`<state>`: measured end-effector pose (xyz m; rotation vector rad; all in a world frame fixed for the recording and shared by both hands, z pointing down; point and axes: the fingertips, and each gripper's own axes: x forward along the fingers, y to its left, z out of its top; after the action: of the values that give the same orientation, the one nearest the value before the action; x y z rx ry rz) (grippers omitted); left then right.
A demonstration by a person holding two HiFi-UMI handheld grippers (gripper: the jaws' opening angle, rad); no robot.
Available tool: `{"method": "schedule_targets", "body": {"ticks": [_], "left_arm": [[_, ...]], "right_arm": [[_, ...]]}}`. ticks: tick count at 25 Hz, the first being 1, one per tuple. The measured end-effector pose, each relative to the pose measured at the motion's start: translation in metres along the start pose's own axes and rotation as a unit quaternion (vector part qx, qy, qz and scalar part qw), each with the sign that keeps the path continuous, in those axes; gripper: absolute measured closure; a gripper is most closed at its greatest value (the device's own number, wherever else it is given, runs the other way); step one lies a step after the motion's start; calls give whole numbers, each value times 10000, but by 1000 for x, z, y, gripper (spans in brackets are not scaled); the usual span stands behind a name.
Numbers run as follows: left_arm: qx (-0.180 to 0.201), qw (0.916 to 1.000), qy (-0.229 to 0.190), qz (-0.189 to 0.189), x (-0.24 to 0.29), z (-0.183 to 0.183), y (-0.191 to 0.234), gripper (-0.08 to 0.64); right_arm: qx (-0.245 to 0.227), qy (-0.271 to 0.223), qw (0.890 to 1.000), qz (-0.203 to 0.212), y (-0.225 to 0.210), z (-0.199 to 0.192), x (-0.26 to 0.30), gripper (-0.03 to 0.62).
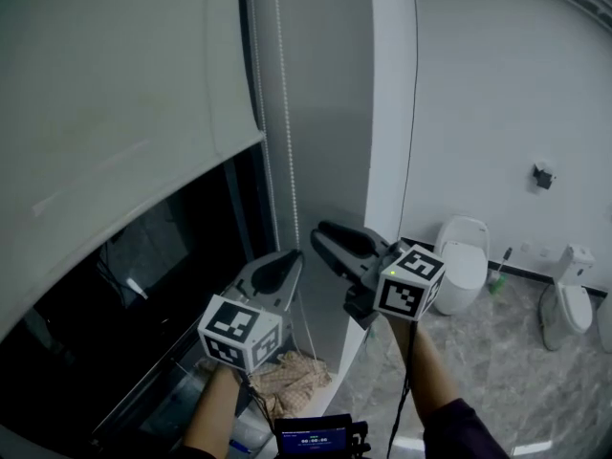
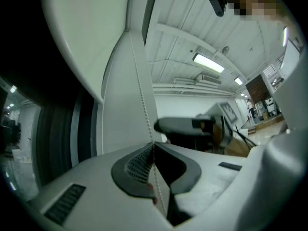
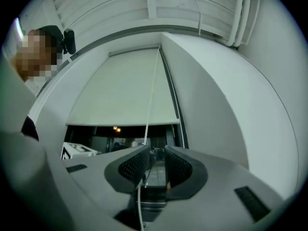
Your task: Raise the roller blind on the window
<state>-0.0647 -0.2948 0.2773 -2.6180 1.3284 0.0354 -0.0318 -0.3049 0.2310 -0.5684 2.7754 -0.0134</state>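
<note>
Pinching bead chain (image 2: 142, 90) in my left gripper (image 2: 153, 146) fingers, mid-haul | right gripper (image 3: 156, 150) fingers spread | next, I reckon: right clamps higher, pulls.

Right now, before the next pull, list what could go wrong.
The left gripper is shut on the thin bead chain, so beads may slip through under a hard pull. The right gripper is open, with the chain close by one of its fingers, off-centre. Closing could miss it.
</note>
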Motion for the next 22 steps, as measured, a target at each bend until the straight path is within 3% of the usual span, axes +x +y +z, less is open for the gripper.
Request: {"method": "schedule_targets", "body": {"ticks": [4, 7, 10, 14, 16, 18, 22], "left_arm": [[60, 9989, 460, 61, 4, -47, -7, 543], [428, 9956, 807, 184, 6, -76, -13, 543], [861, 9904, 1046, 290, 6, -93, -22, 543], [1118, 9866, 1144, 309, 3, -107, -31, 543], [1119, 9863, 1167, 313, 0, -112, -32, 543], [1185, 9843, 1274, 282, -3, -120, -34, 543], [1110, 9796, 1673, 109, -9, -160, -36, 543]], "right_arm": [[-244, -205, 9995, 68, 14, 39, 25, 505], [-464, -266, 9985, -118, 13, 58, 40, 505], [-994, -102, 9936, -530, 7, 66, 51, 505], [-1653, 54, 9788, -1211, 0, 70, 52, 518], [-1900, 172, 9727, -1323, 2, 65, 52, 574], [-2253, 353, 9638, -1385, 6, 56, 53, 580], [-3088, 828, 9358, -1485, 10, 16, 55, 580]]}}
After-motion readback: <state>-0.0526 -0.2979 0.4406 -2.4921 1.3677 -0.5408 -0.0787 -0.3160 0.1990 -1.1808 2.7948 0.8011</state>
